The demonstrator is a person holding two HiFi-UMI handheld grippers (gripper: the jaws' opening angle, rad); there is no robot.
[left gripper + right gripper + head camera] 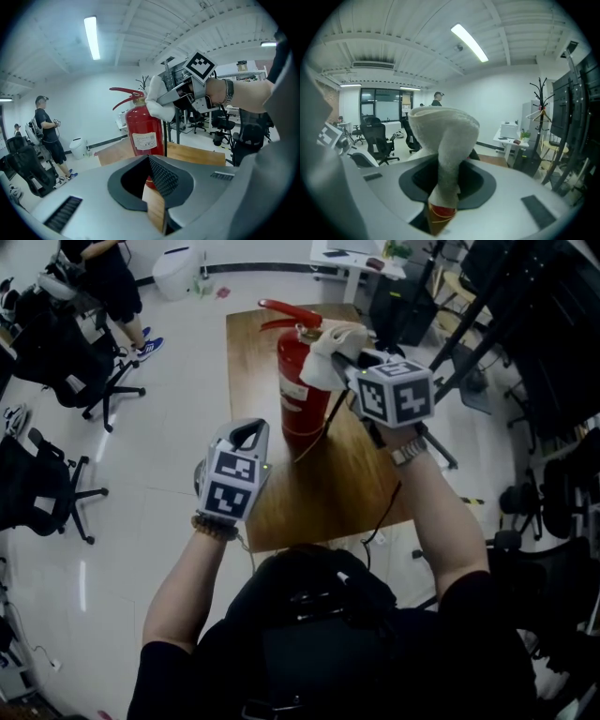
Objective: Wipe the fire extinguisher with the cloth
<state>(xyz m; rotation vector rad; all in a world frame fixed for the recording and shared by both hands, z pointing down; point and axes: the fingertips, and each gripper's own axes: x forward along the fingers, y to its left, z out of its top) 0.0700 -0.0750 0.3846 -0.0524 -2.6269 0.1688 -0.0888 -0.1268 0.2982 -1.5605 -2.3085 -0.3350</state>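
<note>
1. On the wooden desk (291, 502), toward its far end, a red fire extinguisher (302, 395) stands upright.
2. A white cloth (328, 351) rests against its valve head, pinched in the right tool (345, 369). Wiping looks under way at the top.
3. The left tool (247, 434) hangs short of the cylinder, pressed together on nothing.
4. The next move probably calls for strokes down the body, gentle enough not to tip it.
5. Around the desk are a pale glossy floor (169, 474), black office chairs (89, 371) and a standing person (108, 277).

An open-plan office or lab: black swivel chairs (47, 362) stand left of the wooden table (281, 493), a white desk (342, 257) beyond it, strip lights (92, 37) overhead.
</note>
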